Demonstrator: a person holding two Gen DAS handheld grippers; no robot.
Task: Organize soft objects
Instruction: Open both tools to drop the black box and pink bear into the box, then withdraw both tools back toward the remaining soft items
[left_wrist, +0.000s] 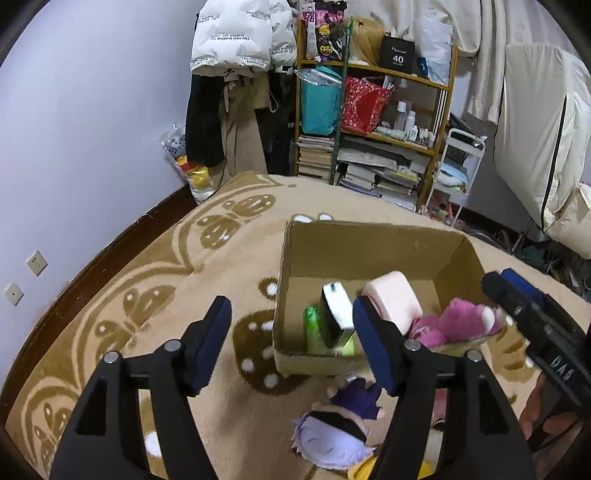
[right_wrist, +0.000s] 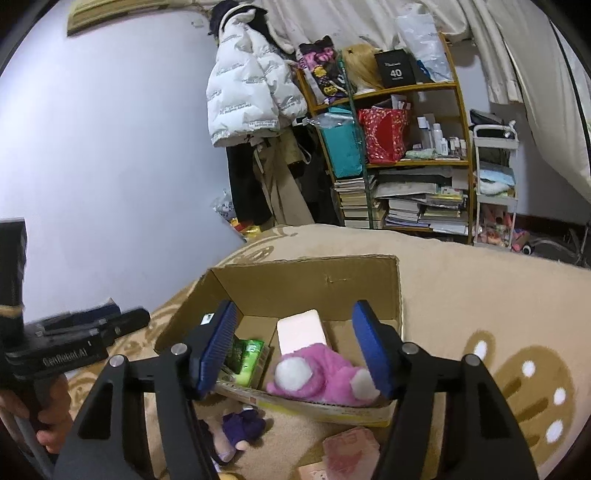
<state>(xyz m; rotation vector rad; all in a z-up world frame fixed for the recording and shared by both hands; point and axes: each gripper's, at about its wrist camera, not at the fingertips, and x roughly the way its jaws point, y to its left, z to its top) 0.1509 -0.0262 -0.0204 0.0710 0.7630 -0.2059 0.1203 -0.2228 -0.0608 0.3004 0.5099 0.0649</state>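
A bed is covered by a tan blanket (left_wrist: 229, 258) patterned with brown butterflies. An open cardboard box (left_wrist: 369, 243) is set on it. In front of the box, a purple-clad plush doll (left_wrist: 332, 432) and a pink packet (right_wrist: 351, 448) are laid on the blanket.

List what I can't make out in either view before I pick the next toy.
- Doll, left view: lower part hidden by the left tongs' finger and frame edge.
- Pink item, right view: cut by the bottom edge.
- Dark pack in the box: label too blurred.
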